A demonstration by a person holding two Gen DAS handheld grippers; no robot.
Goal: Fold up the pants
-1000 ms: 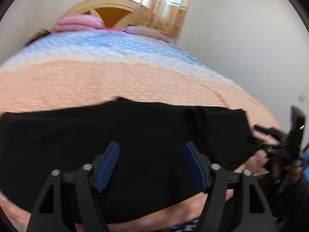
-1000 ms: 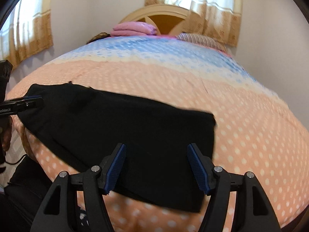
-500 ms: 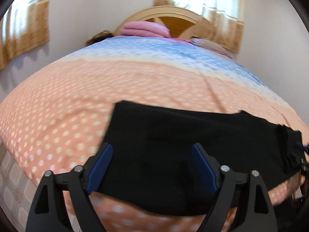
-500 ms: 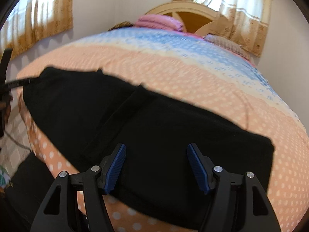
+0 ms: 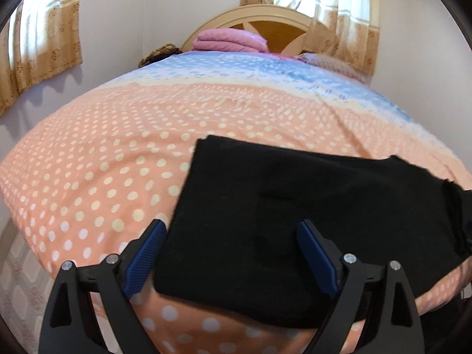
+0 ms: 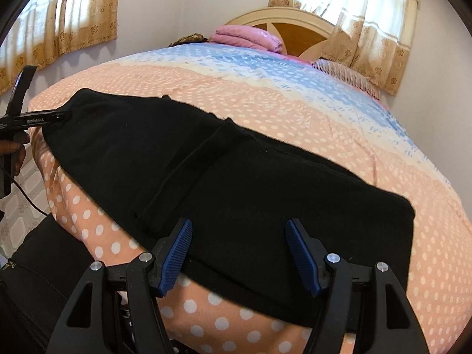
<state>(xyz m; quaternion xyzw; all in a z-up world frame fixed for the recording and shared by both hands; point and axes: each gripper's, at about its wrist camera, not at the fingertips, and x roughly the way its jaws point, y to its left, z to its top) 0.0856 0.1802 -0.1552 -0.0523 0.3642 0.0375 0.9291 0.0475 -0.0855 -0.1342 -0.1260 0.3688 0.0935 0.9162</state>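
The black pants (image 5: pixel 309 206) lie flat along the near edge of the bed, folded lengthwise into a long band. In the right wrist view the pants (image 6: pixel 236 183) run from upper left to lower right with a seam ridge across the middle. My left gripper (image 5: pixel 233 253) is open and empty, just above the left end of the pants. My right gripper (image 6: pixel 239 253) is open and empty, over the near edge toward the right end. The left gripper's tip (image 6: pixel 44 119) shows at the far left end of the pants in the right wrist view.
The bed (image 5: pixel 118 153) has an orange polka-dot and blue cover. A pink folded blanket (image 5: pixel 230 39) and a pillow (image 6: pixel 345 72) lie by the wooden headboard (image 5: pixel 274 26). Curtained windows are on both walls. Tiled floor (image 5: pixel 14 268) lies left of the bed.
Both grippers have swung toward the ends of the pants: the left view now shows the left end, the right view has shifted to the right end. Both stay open.
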